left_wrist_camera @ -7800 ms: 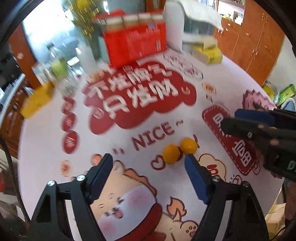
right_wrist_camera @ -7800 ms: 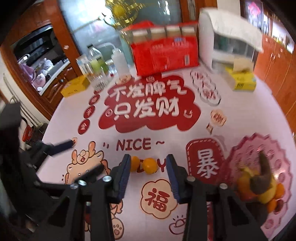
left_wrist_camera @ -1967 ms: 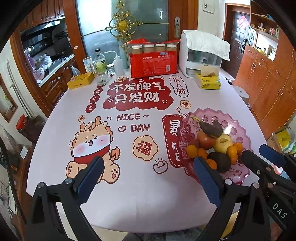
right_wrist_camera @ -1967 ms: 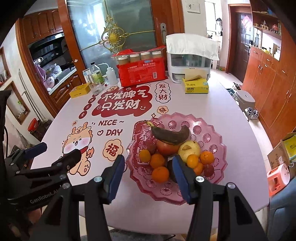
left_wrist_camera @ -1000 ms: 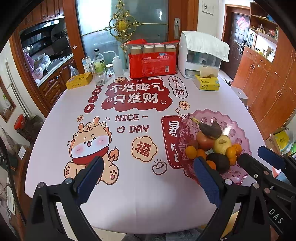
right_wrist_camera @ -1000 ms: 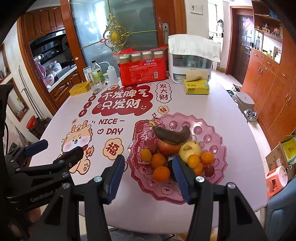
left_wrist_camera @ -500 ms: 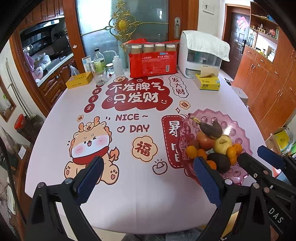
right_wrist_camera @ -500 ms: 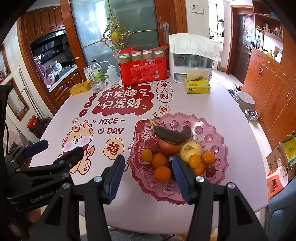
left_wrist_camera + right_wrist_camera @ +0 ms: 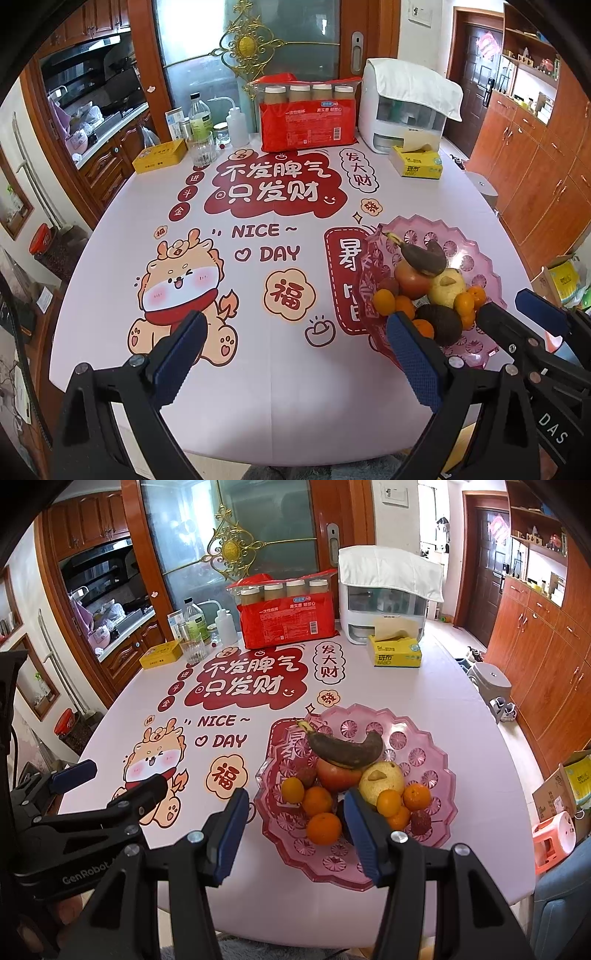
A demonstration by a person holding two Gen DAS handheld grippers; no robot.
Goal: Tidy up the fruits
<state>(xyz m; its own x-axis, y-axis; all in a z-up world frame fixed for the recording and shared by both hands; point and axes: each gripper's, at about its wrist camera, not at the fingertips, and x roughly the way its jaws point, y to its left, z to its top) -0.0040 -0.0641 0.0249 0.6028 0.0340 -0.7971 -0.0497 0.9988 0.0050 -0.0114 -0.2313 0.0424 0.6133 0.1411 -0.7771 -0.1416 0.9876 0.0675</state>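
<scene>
Fruits [image 9: 340, 771] sit heaped in the pink dish [image 9: 436, 830] just beyond the right fingers [image 9: 362, 830]; both pairs, left fingers [image 9: 184, 343] too, are spread and empty. A nudge could roll the topmost banana [image 9: 347, 751] onto the worktop [image 9: 258, 406]

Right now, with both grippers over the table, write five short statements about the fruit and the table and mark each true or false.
1. The dark overripe banana lies on top of the fruit pile in the pink scalloped plastic tray. True.
2. The right gripper is clamped on an orange. False: its jaws are open and empty.
3. Loose oranges lie on the printed white tablecloth beside the tray. False: all the fruit is in the tray.
4. The yellow tissue box sits in front of the white cloth-covered appliance. True.
5. The left gripper holds the red apple. False: it is open and empty.
</scene>
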